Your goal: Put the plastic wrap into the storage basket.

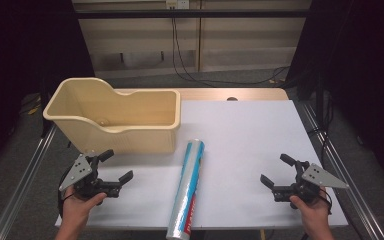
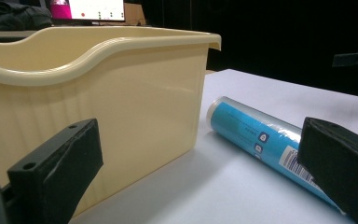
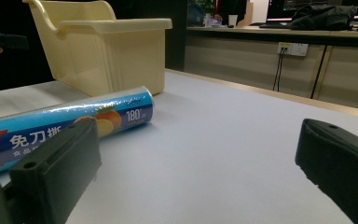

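A cream plastic bin (image 1: 130, 117) stands at the back left of the white table (image 1: 250, 135). A blue and silver roll of cling film (image 1: 186, 190) lies lengthwise in front of the bin, its near end over the table's front edge. My left gripper (image 1: 116, 165) rests at the front left, open and holding nothing, with the bin (image 2: 98, 102) and the roll (image 2: 265, 144) ahead of its jaws. At the front right my right gripper (image 1: 275, 170) is open too and holds nothing. It faces the roll (image 3: 70, 123) and the bin (image 3: 107, 51).
A round hole (image 1: 232, 99) sits in the wooden strip at the table's far edge. Metal rails (image 1: 25, 180) run along both sides of the table. Cables (image 1: 195, 75) hang down a cabinet behind it. Bare table surface lies between the roll and the right gripper.
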`<state>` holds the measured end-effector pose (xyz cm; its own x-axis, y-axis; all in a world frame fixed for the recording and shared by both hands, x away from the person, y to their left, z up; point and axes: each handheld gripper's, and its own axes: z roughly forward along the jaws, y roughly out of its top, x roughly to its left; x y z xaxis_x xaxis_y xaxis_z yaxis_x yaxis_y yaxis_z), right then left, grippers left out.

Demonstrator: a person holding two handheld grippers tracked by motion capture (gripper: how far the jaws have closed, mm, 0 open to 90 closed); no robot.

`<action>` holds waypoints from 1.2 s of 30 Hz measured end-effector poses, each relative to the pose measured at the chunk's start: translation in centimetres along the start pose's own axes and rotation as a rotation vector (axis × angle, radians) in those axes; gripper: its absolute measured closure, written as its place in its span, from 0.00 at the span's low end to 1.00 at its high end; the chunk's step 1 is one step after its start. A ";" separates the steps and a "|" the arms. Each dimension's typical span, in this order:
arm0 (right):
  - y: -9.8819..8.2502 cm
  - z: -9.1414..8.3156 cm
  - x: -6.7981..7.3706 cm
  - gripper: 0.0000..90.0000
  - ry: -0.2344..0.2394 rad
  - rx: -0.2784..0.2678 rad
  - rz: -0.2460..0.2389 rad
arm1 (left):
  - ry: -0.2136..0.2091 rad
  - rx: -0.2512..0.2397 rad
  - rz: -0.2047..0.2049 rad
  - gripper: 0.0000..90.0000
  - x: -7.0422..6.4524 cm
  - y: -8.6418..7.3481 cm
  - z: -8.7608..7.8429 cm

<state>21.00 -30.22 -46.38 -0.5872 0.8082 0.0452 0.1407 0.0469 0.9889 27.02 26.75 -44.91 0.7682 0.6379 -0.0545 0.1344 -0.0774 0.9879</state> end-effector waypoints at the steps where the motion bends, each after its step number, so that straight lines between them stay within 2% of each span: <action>1: 0.0 0.0 0.0 0.00 0.000 0.000 0.000 | 0.000 -0.005 -0.011 0.00 -0.1 0.0 0.0; 11: 0.1 0.0 0.0 0.00 -0.002 -0.008 -0.010 | -0.005 0.008 -0.025 0.00 -0.4 0.6 0.4; 13: 0.1 0.0 0.1 0.00 -0.003 -0.010 -0.003 | -0.010 0.009 -0.040 0.00 -0.6 0.7 0.6; 16: 0.1 0.1 0.1 0.00 0.001 -0.004 -0.017 | -0.017 0.019 -0.036 0.00 -0.9 0.9 0.9; 23: 0.2 0.1 0.1 0.00 0.002 -0.013 -0.010 | -0.032 0.026 -0.052 0.00 -1.6 1.6 1.5; 29: 0.1 0.0 -0.1 0.00 -0.002 -0.011 -0.003 | -0.035 0.046 -0.071 0.00 -1.7 1.8 2.1; 36: 0.1 0.2 0.0 0.00 0.003 -0.007 -0.008 | -0.059 0.072 -0.069 0.00 -2.2 2.2 2.8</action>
<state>21.19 -30.08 -46.32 -0.5907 0.8060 0.0376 0.1304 0.0494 0.9902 27.39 22.97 -42.98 0.7908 0.5975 -0.1326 0.2312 -0.0910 0.9687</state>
